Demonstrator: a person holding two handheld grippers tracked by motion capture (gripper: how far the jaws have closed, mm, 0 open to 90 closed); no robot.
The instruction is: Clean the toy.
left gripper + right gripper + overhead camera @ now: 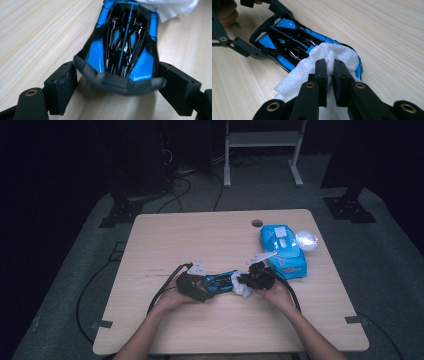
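The toy car [125,45] lies on the table [200,235], left of the wipe pack [283,251]. It looks light, hard and slick. The left gripper [120,85] jaws hug its back end. The right gripper [329,65] pinches a soft wipe [332,53] on its nose.

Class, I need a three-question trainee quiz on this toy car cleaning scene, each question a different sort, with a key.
1. True or false: the right gripper is shut on the white wipe.
2. Which thing lies on the table to the right of the toy car? A. a blue wipes pack B. a red mug C. a green book
3. Fill in: the wipe rests on the car's ____ end, seen from the left gripper.

Key: 1 true; 2 A; 3 far
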